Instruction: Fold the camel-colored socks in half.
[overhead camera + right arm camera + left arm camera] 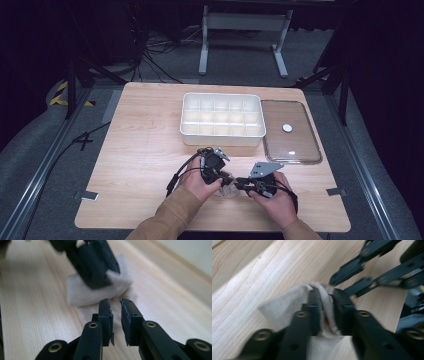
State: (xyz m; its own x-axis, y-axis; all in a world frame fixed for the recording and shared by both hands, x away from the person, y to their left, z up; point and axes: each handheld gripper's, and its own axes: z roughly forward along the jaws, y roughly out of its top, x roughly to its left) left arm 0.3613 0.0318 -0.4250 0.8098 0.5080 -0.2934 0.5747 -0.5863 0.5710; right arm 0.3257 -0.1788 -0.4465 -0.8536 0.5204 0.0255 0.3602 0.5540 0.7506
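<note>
Left gripper (327, 298) has cloth (284, 307) between its jaws, seemingly loosely pinched; right gripper (115, 303) just beside it, jaws slightly apart, empty.

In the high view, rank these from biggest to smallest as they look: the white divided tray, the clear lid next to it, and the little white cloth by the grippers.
1. white divided tray, largest.
2. clear lid, a little smaller in footprint, though it lies flat beside the tray.
3. white cloth, by far the smallest; the grippers partly hide it, so its full extent is unsure.
</note>
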